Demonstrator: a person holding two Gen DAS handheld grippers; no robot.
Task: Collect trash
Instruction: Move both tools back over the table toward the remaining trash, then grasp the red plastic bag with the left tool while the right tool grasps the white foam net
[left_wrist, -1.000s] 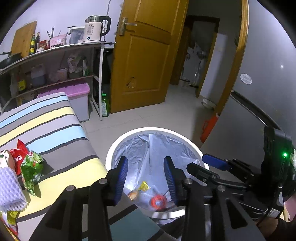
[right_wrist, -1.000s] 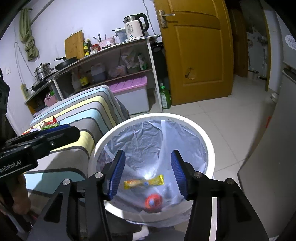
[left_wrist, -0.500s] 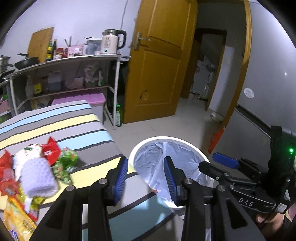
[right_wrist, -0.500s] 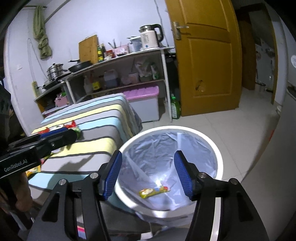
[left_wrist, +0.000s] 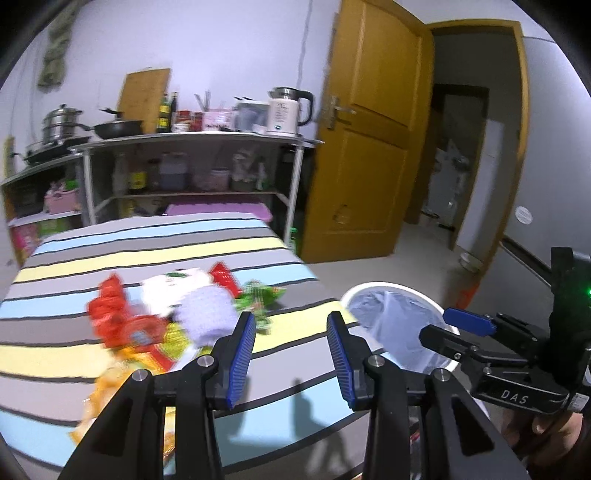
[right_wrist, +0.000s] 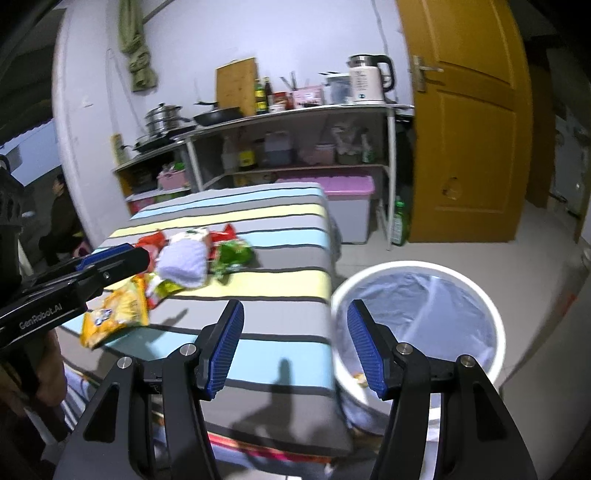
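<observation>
Both my claws are empty. The left claw (left_wrist: 290, 354) stands with its jaws apart and nothing between the pads. The right claw (right_wrist: 294, 349) is likewise apart and empty.

The trash (left_wrist: 173, 325) lies in one heap on the striped table (left_wrist: 155, 254), mid-surface. The bin (right_wrist: 417, 332) stands on the floor just beside the table's right-hand edge.

Governing relation: from the left claw, the heap lies ahead and to the left, near the tips. From the right claw, it lies ahead and well to the left, with the left claw between it and the heap. I judge the left hand nearer, so it should take the next piece.

The nearest pieces are the purple foam sleeve (left_wrist: 207, 314) and the green wrapper (left_wrist: 258, 297). The yellow packet (right_wrist: 114, 310) lies at the near end, with its long axis running roughly across the table. Motion blur hides finer orientation.
</observation>
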